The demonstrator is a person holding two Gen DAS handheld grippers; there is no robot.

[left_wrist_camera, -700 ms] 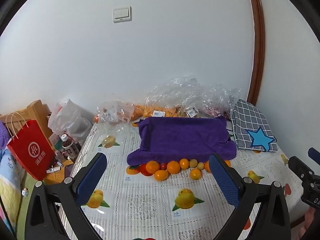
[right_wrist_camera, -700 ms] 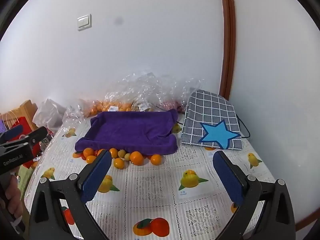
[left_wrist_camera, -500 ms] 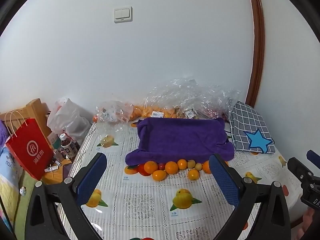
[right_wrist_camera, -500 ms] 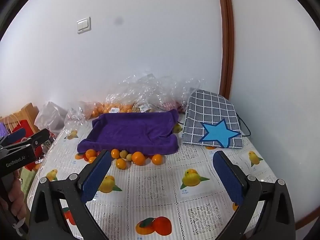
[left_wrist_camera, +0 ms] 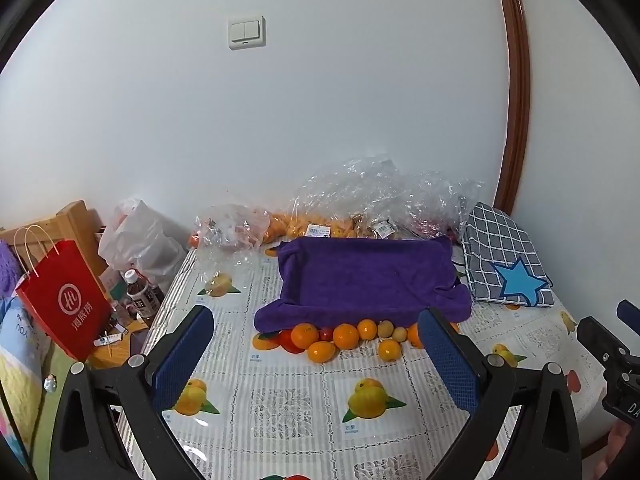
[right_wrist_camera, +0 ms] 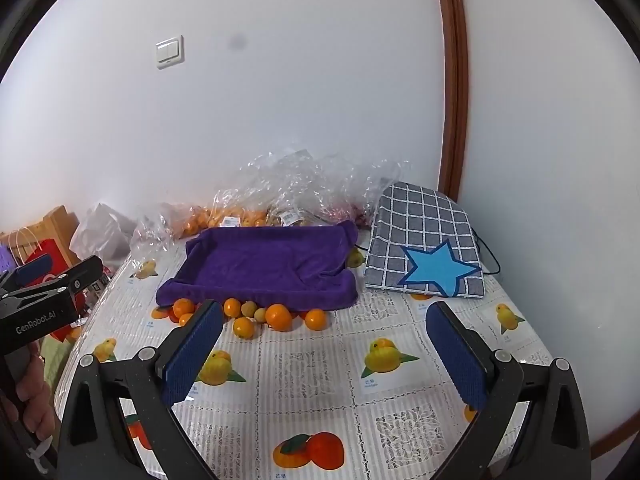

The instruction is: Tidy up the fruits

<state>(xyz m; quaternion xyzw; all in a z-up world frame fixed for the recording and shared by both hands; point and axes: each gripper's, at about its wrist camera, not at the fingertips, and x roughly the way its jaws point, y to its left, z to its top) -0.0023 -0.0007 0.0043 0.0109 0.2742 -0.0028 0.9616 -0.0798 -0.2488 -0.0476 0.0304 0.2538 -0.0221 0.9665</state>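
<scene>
Several loose oranges (left_wrist_camera: 346, 336) and a few small yellow-green fruits (left_wrist_camera: 385, 328) lie in a row on the table in front of a purple cloth-lined tray (left_wrist_camera: 364, 280); they also show in the right wrist view (right_wrist_camera: 279, 316), before the tray (right_wrist_camera: 264, 264). My left gripper (left_wrist_camera: 316, 344) is open and empty, held back above the near table. My right gripper (right_wrist_camera: 324, 340) is open and empty, also well short of the fruit.
Clear plastic bags (left_wrist_camera: 372, 208) with more oranges lie against the wall behind the tray. A grey checked pouch with a blue star (right_wrist_camera: 428, 256) lies right of the tray. A red paper bag (left_wrist_camera: 64, 300) and bottles (left_wrist_camera: 138, 296) stand off the table's left edge.
Both grippers have drawn back slightly and risen, so the tray and fruit look a little farther away. Jaws stay open; nothing on the table has moved.
</scene>
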